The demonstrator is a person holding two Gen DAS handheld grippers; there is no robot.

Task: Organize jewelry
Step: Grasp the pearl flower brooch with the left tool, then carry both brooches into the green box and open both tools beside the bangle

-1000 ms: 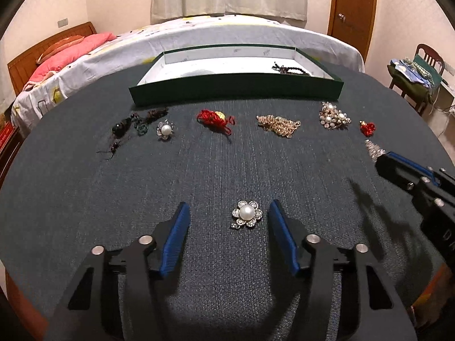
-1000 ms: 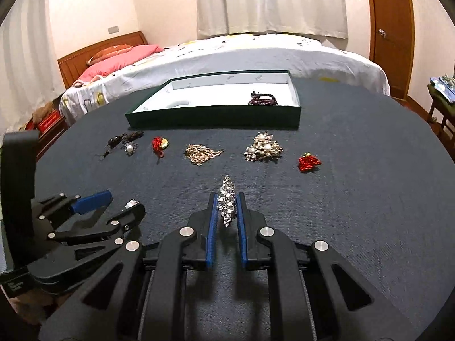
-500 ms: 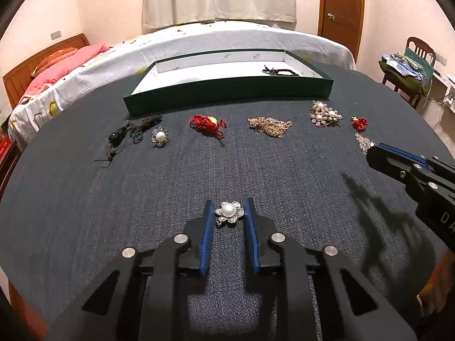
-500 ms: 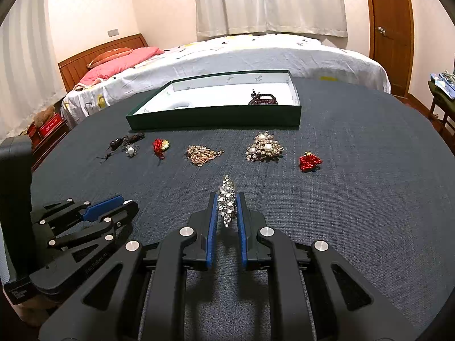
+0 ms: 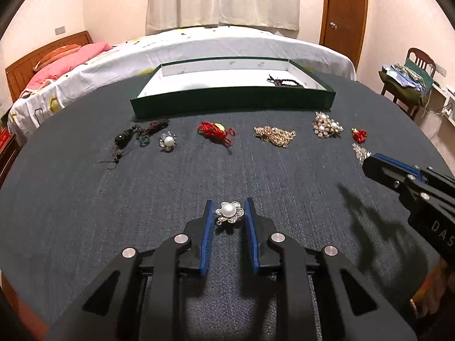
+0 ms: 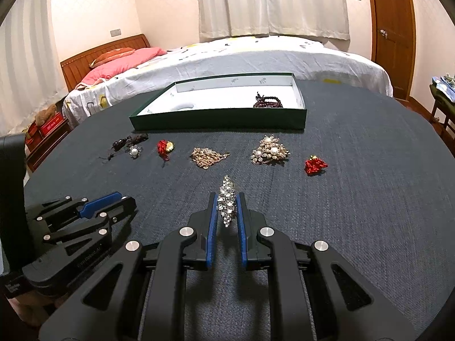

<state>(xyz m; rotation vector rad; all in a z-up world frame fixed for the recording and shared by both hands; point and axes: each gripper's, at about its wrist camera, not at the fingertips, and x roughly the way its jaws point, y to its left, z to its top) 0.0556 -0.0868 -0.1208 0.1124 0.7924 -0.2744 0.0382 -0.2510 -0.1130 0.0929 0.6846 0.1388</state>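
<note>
My left gripper (image 5: 228,209) is shut on a pearl flower brooch (image 5: 229,212), held just above the dark tablecloth. My right gripper (image 6: 226,200) is shut on a long crystal brooch (image 6: 226,204); it also shows at the right of the left wrist view (image 5: 381,167). A green box with a white inside (image 5: 284,101) stands at the back, with a dark bead bracelet (image 6: 267,102) in its right end. In a row before it lie a dark cord piece (image 5: 139,136), a second pearl brooch (image 5: 167,142), a red knot (image 5: 216,132), a gold chain (image 5: 274,136), a pearl cluster brooch (image 6: 270,150) and a small red charm (image 6: 315,166).
The round table (image 5: 85,213) has a dark blue cloth. A bed (image 6: 227,54) stands behind it, a chair with clothes (image 5: 409,79) at the right, a door (image 6: 392,28) at the back right.
My left gripper closed on the pearl flower brooch and has lifted a little, tilting the view upward. My right gripper stays shut on the crystal brooch and has barely moved.
</note>
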